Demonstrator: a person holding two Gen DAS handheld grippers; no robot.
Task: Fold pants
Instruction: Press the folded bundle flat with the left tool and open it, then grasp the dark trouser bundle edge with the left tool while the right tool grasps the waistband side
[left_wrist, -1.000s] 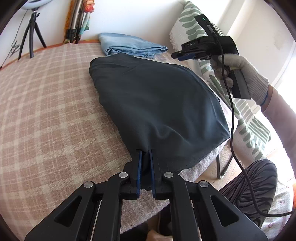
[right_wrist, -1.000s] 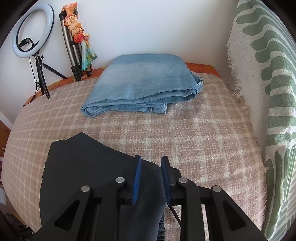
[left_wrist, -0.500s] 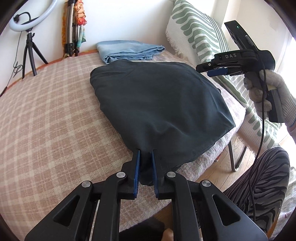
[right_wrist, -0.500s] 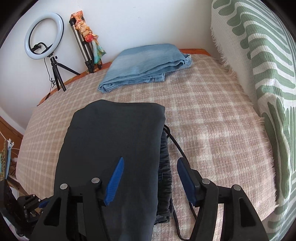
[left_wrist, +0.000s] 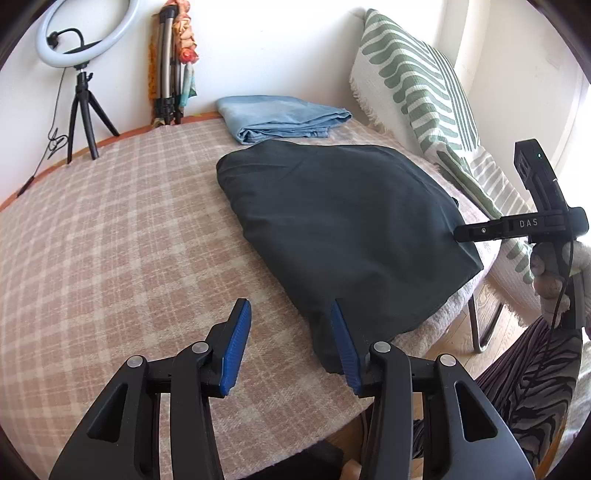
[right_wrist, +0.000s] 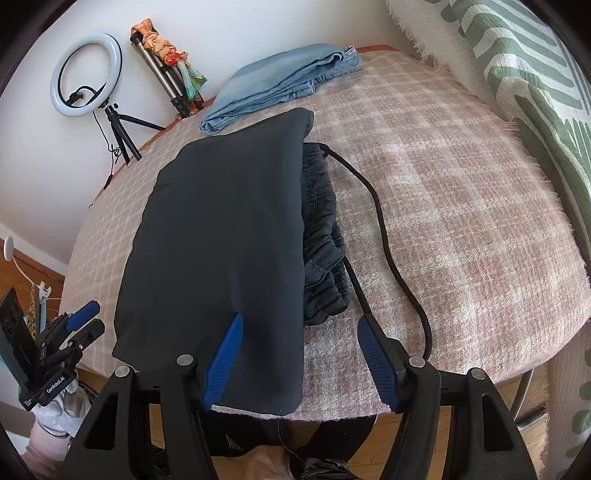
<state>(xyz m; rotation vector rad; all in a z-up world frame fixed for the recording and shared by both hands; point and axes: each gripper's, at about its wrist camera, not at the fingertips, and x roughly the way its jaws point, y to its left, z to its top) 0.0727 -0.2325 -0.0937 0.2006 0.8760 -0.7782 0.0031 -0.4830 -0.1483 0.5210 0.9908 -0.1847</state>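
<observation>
The dark pants (left_wrist: 343, 225) lie folded on the round table with the pink checked cloth (left_wrist: 110, 240); they also show in the right wrist view (right_wrist: 221, 236), with the gathered waistband (right_wrist: 323, 243) sticking out at their right edge. My left gripper (left_wrist: 290, 345) is open at the near corner of the pants, its right finger touching the fabric. My right gripper (right_wrist: 301, 354) is open, its fingers astride the pants' near edge at the table rim; it also shows in the left wrist view (left_wrist: 484, 232).
Folded light blue jeans (left_wrist: 280, 116) lie at the table's far side. A ring light on a tripod (left_wrist: 79, 62) stands at the back left. A green patterned throw (left_wrist: 424, 96) covers a chair on the right. A black cable (right_wrist: 384, 229) lies across the cloth.
My left gripper has opened and let go of the pants' corner. My right gripper has opened wide and drawn back to the near table edge. The pants now lie flat.
</observation>
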